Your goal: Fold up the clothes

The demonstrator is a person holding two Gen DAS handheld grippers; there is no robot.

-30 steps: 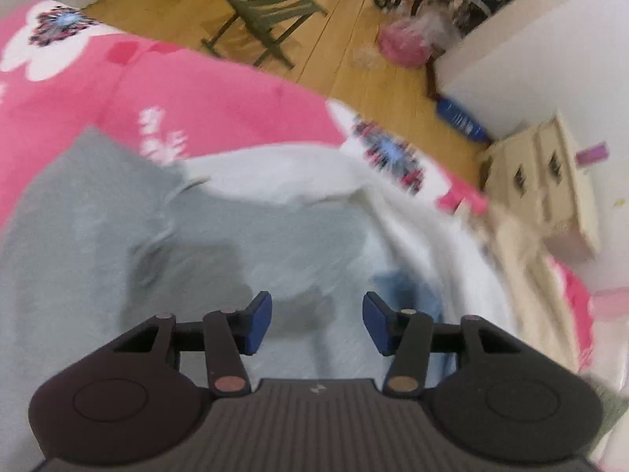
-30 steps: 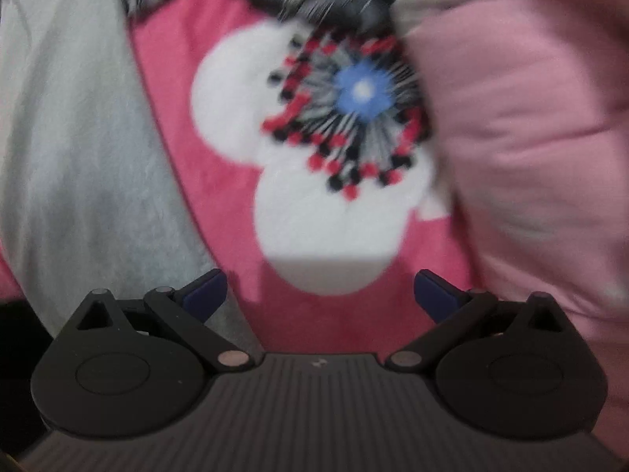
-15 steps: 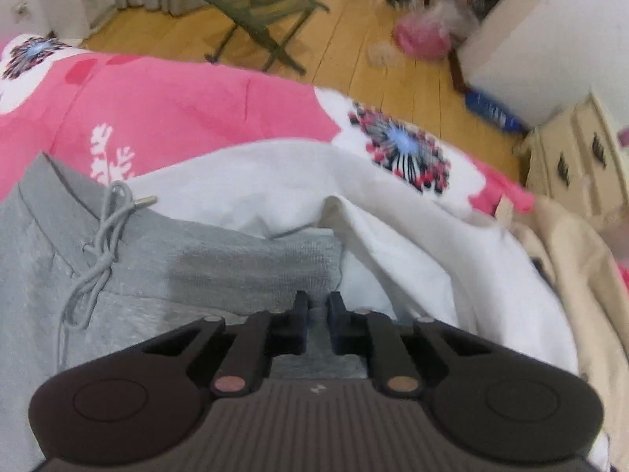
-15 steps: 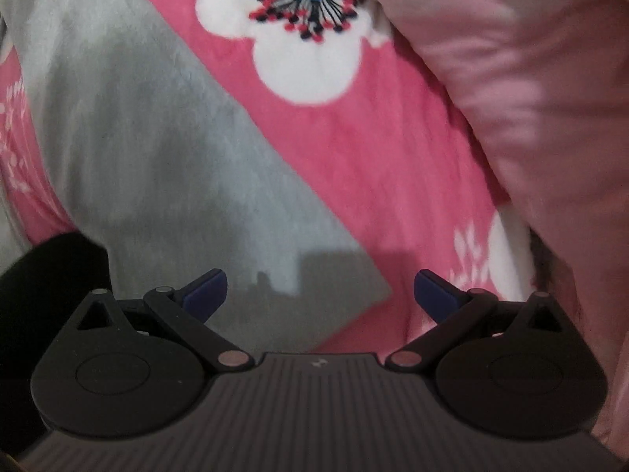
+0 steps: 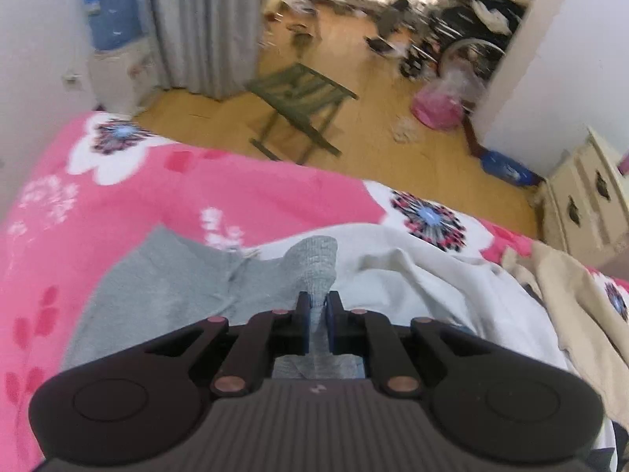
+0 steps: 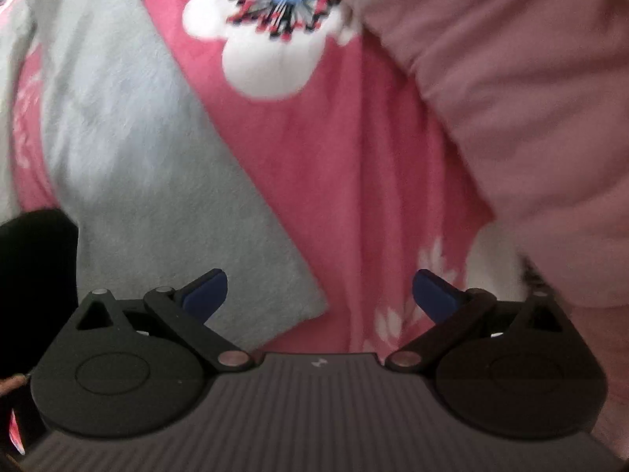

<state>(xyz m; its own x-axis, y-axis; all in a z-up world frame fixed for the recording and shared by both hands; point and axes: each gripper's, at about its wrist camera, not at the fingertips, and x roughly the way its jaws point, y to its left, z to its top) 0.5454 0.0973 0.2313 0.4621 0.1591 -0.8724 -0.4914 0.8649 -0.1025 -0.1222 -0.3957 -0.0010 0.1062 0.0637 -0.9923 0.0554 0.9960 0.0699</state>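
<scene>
The left gripper (image 5: 317, 316) is clamped on a ribbed fold of the grey trousers (image 5: 165, 279), which trail away left of it over the pink blanket (image 5: 255, 196) — the right gripper (image 6: 319, 295) hangs spread wide, holding nothing, a trouser leg's end (image 6: 157, 196) under its left finger

The left gripper (image 5: 317, 314) points steeply downward, its blue pads (image 5: 303, 322) drawn together on a pinch of cloth that rises between them. The right gripper (image 6: 319, 295) points straight down with its jaws spread wide and its blue pads (image 6: 206, 294) well apart, nothing between them, hanging above the surface without touching it.
</scene>
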